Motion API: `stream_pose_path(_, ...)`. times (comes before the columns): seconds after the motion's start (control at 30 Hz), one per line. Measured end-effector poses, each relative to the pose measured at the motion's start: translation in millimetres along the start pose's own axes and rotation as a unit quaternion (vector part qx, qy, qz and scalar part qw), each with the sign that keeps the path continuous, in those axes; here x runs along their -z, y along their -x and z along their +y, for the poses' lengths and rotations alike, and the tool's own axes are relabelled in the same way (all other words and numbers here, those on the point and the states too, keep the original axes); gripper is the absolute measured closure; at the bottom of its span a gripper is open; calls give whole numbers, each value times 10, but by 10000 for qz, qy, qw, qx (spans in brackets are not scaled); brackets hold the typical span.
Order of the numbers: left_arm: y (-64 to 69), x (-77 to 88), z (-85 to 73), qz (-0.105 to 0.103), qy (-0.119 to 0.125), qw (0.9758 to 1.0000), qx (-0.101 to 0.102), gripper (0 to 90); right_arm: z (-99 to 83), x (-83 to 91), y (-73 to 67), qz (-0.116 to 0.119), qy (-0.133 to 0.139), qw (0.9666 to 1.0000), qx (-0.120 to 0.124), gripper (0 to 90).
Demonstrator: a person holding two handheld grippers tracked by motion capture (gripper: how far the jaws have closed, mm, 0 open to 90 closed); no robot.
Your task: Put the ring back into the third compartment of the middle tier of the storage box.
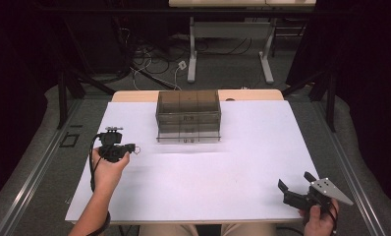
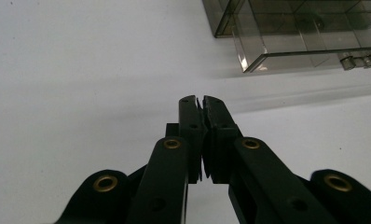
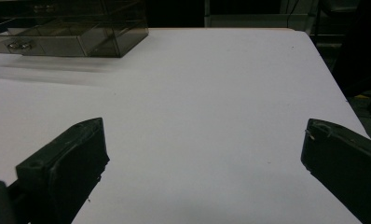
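My left hand-held gripper (image 1: 133, 147) hangs over the left edge of the white surface (image 1: 193, 182), its jaws pressed together on nothing. My right hand-held gripper (image 1: 295, 184) sits at the near right corner, jaws spread wide and empty. The smoky clear organizer box (image 1: 188, 115) stands by the far edge, well apart from both.

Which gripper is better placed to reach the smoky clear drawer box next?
Left. The left gripper sits just left of the drawer box, its shut jaws aimed toward it. The right gripper rests open at the table's near right corner, much farther away.
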State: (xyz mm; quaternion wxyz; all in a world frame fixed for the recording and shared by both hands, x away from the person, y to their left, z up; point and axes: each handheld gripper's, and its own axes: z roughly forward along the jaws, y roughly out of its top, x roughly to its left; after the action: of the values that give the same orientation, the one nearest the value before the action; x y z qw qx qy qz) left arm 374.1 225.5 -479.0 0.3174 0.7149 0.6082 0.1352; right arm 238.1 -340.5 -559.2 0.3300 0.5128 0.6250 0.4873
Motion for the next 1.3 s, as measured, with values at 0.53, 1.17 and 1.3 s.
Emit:
stream_pose_path(0.53, 103, 127, 151, -26, 368, 9993, -81, 870, 2, 9, 6, -58, -3, 10000, 22, 0)
stream_pose_path(1.17, 374, 262, 350, -77, 786, 9964, -314, 870, 2, 9, 8, -60, 20, 10000, 14, 0)
stream_pose_path(1.3, 428, 268, 387, -115, 828, 9959, -354, 870, 2, 12, 7, -55, -3, 10000, 32, 0)
